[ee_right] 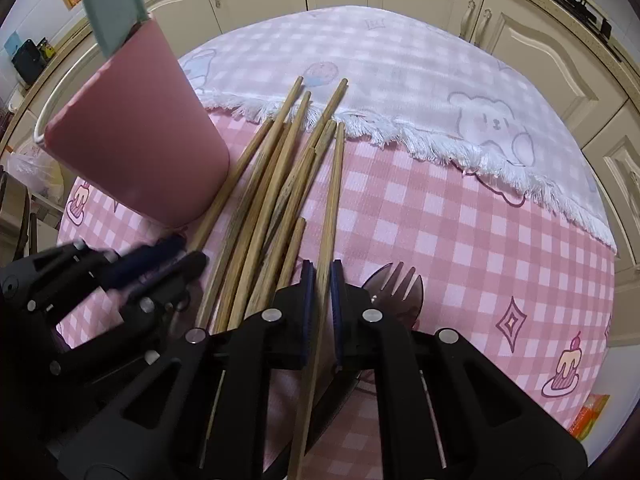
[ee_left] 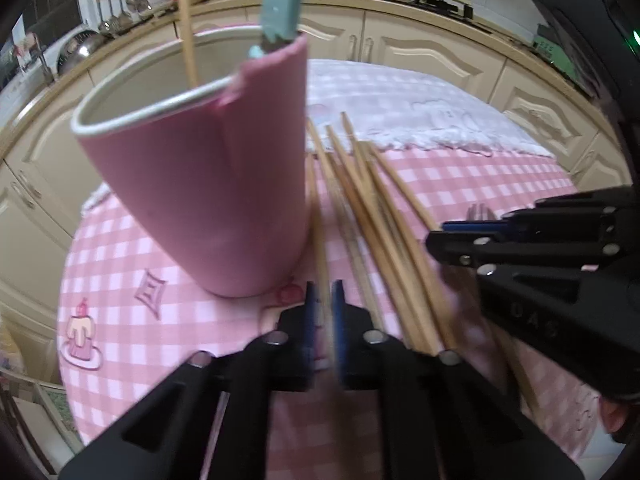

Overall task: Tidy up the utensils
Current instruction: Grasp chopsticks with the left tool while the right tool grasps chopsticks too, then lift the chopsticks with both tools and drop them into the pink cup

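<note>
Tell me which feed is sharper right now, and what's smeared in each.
Right wrist view is sharper: the chopsticks and fork are crisp, only the left tongs are streaked with motion blur. Left wrist view is soft throughout: the pink cup and its own tongs are smeared. Fisheye bending curves the cabinets in both.

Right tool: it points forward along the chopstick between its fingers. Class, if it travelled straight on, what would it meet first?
Probably the white fringe of the paler cloth lying across the pink checked tablecloth. The right tool is shut on one chopstick, whose tip points there. Height above the table is unclear.
</note>
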